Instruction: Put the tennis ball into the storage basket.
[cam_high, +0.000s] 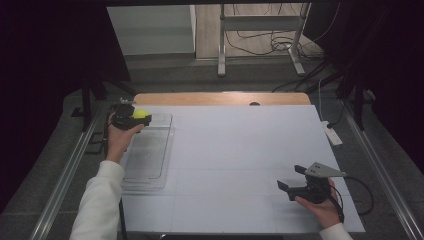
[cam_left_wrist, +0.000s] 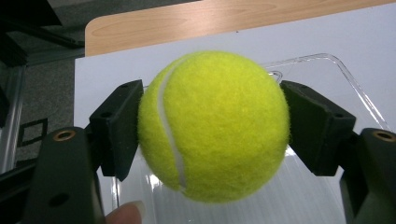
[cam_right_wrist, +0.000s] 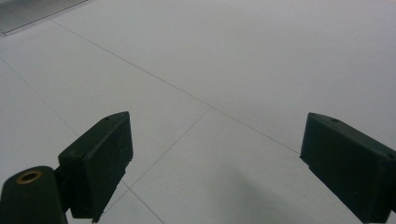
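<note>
The right gripper, jaws apart, holds nothing, well apart from the clear tray. The left gripper clamps a tennis ball above that tray's far end.

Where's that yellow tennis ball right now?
The tennis ball is clamped in the left gripper, held over the far end of the clear tray at the table's left side in the high view.
</note>
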